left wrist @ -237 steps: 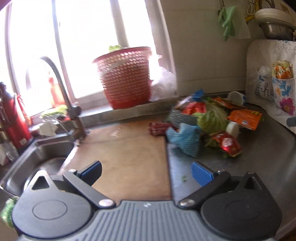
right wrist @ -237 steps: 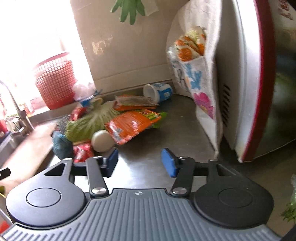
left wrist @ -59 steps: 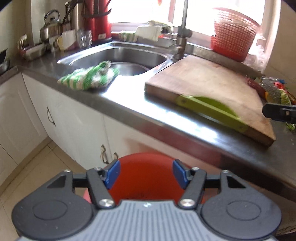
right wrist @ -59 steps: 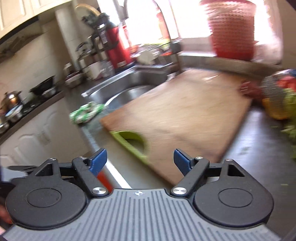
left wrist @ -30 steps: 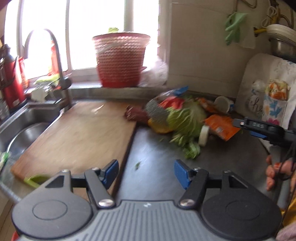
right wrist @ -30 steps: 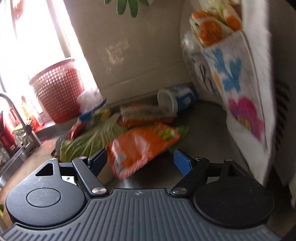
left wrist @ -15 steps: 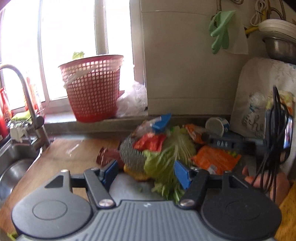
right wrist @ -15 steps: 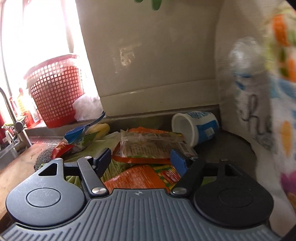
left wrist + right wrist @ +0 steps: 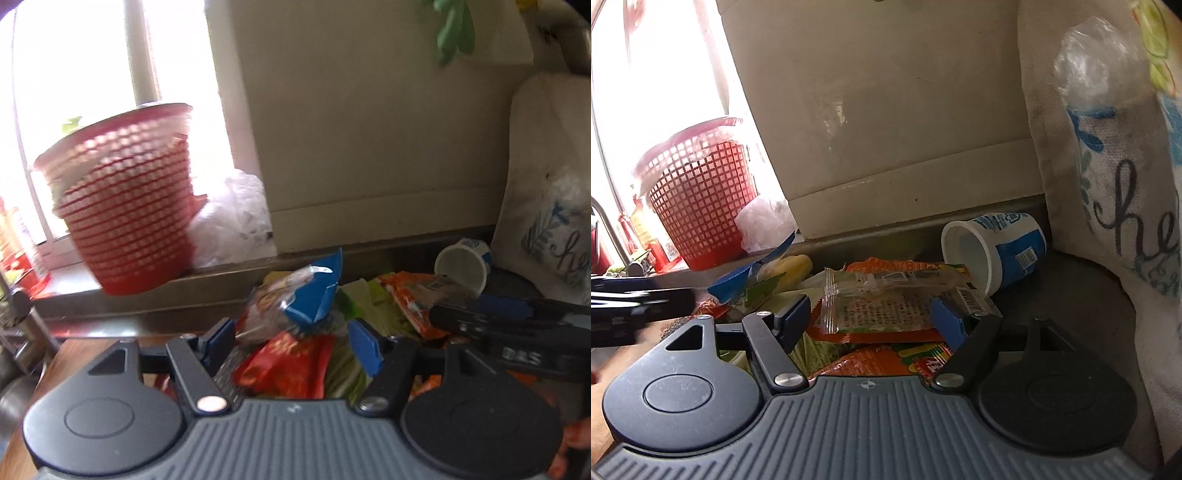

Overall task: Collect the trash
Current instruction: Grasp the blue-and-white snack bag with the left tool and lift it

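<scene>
A pile of trash lies in the counter corner. My left gripper (image 9: pixel 291 341) is open, its jaws on either side of a clear snack bag with a blue end (image 9: pixel 295 299) above a red wrapper (image 9: pixel 291 363). My right gripper (image 9: pixel 873 321) is open around a clear printed packet (image 9: pixel 886 301) lying on orange wrappers (image 9: pixel 879 360). A white and blue cup (image 9: pixel 995 251) lies on its side behind it; it also shows in the left wrist view (image 9: pixel 463 264). Cabbage leaves (image 9: pixel 369 299) lie under the wrappers.
A red mesh basket (image 9: pixel 122 195) and a white plastic bag (image 9: pixel 232 221) stand on the window sill. A cloth cover with pockets (image 9: pixel 1108 177) rises at the right. The tap (image 9: pixel 609 236) is at the far left. The wall (image 9: pixel 369 129) is close behind the pile.
Both grippers have moved forward into the trash pile. The left now straddles the blue-ended bag and the right straddles the clear packet; both stay open.
</scene>
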Motion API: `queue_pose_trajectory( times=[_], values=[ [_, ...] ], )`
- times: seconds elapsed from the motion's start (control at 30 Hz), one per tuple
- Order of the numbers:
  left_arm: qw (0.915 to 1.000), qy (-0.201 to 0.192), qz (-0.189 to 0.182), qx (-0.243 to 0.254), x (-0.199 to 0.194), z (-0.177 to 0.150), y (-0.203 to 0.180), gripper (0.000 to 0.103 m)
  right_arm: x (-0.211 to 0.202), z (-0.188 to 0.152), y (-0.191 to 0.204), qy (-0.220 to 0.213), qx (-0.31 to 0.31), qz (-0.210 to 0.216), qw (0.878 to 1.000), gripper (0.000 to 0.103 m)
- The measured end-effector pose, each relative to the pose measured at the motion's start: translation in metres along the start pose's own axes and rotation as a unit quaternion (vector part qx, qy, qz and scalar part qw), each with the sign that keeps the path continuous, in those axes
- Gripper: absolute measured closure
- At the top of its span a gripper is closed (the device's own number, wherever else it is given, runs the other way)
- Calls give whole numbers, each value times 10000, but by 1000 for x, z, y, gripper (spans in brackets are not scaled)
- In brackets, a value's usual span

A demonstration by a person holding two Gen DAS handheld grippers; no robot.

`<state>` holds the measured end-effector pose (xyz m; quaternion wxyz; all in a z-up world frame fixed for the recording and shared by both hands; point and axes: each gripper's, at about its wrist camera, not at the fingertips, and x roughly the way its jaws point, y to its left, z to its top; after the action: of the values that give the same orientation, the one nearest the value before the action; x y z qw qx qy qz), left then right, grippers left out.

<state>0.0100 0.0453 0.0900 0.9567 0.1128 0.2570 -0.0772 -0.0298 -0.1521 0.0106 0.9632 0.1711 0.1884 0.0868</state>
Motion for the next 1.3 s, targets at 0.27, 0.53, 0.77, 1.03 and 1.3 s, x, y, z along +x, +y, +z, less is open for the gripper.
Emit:
queue_pose_trajectory(
  times=[0.27, 0.53, 0.77, 1.03, 1.3],
  values=[
    [9992, 163, 119, 336, 47, 13, -4, 28, -2, -3, -5, -69, 135, 169, 9997, 10],
    [9994, 223, 18, 278, 71, 20, 7, 25, 0, -5, -8, -83, 193, 166, 9996, 13],
    [9993, 360, -57, -36, 84, 18, 9, 55, 0, -8, -2, -61, -45, 13, 10000, 27],
    [9993, 366, 98, -64, 79, 17, 6, 75, 3, -10, 10, -46, -443, -56, 9990, 17],
    [9988, 68, 140, -459, 39, 10, 12, 92, -2, -8, 12, -179, -382, 414, 9983, 17]
  ],
)
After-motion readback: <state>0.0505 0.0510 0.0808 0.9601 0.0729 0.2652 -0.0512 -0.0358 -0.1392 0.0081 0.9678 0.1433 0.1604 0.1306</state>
